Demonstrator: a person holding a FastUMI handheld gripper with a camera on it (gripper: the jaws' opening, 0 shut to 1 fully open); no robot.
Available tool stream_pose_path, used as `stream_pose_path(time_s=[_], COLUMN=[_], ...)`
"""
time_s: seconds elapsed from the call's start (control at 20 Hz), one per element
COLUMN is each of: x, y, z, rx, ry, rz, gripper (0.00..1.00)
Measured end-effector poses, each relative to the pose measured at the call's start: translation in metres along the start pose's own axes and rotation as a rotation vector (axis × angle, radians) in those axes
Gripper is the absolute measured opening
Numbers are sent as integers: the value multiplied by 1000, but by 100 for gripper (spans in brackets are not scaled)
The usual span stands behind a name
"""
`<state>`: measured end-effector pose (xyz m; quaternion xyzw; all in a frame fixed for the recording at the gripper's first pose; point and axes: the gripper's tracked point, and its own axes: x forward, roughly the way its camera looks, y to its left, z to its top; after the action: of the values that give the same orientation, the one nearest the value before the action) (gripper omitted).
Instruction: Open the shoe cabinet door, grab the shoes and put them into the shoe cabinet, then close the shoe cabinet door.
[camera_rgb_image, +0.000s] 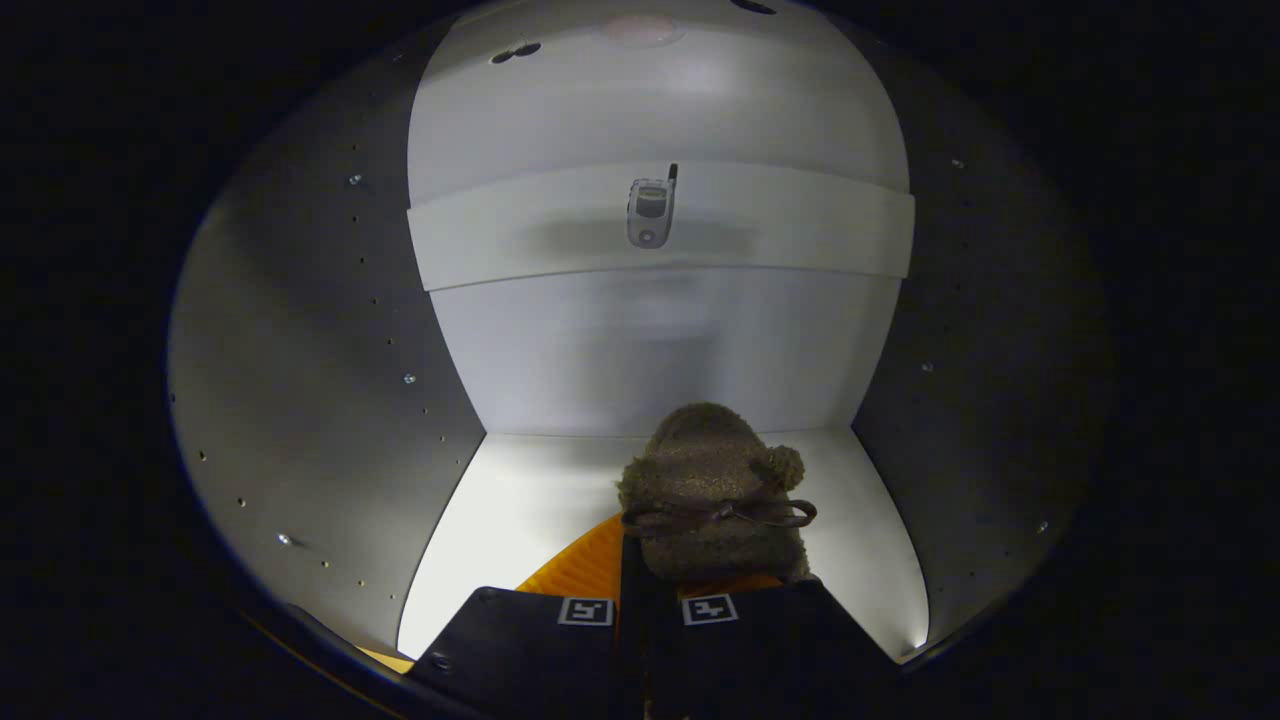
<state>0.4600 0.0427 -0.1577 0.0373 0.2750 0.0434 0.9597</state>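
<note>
Gripper (648, 600) w/ fingers nearly together, pinching the fuzzy bow slipper (715, 495) inside the shoe cabinet (330, 380) near its floor's front edge; we should lower it flat, then release.

back wall: pale grey panel (650, 350), shelf band (800, 235) at 12 o'clock
side walls: grey, drilled peg holes (330, 340)
floor: white board (500, 520), brightly lit

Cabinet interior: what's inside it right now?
Inside the cabinet, a fuzzy slipper with an orange sole sits on the floor panel, just ahead of the gripper. A flip phone lies on the shelf above. The fingers hide the slipper's heel.
</note>
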Motion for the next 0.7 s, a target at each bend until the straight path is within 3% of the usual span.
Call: stream_pose_path(time_s=[0.45,0.65,0.7], x=[21,10,7], y=[7,4,2], z=[-14,-15,-11], rx=[-4,27,40], ry=[50,58,49], rz=[-23,-20,-21], gripper=[10,21,29])
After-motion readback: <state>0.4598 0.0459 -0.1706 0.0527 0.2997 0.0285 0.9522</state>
